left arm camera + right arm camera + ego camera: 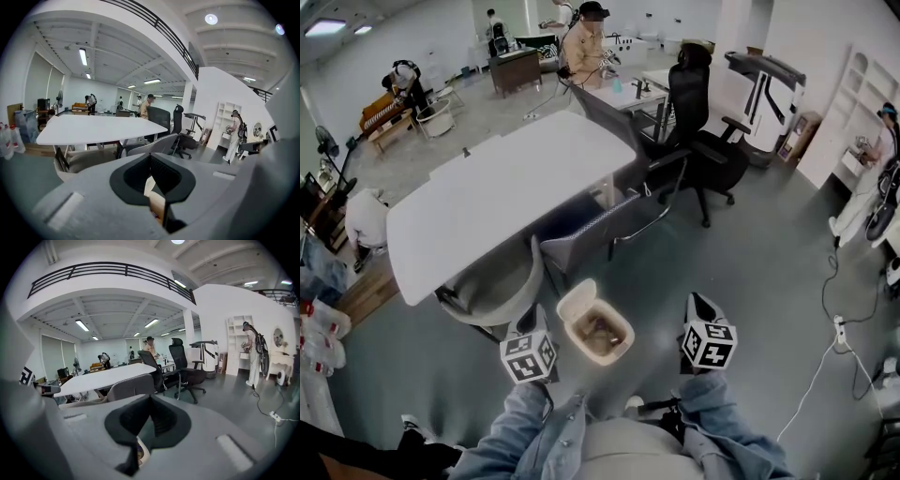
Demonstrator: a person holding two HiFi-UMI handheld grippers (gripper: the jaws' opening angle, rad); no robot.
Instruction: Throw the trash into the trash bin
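A beige trash bin (pixel 595 323) stands on the grey floor just in front of me, with brownish trash lying inside it. My left gripper (pixel 528 317) hangs close to the bin's left side, and my right gripper (pixel 701 305) is off to its right, a little farther away. In the left gripper view the left gripper (pixel 151 161) has its dark pads together with nothing between them, and a strip of the bin (pixel 157 201) shows below them. The right gripper (pixel 151 401) looks the same, shut and empty, with the bin's rim (pixel 140 453) showing low down.
A white table (pixel 487 202) stands beyond the bin, with a beige chair (pixel 492 295) and a grey mesh chair (pixel 591 230) pushed up to it. A black office chair (pixel 703 141) is farther back. A power strip (pixel 841 330) and its cable lie on the floor to the right. People are working in the background.
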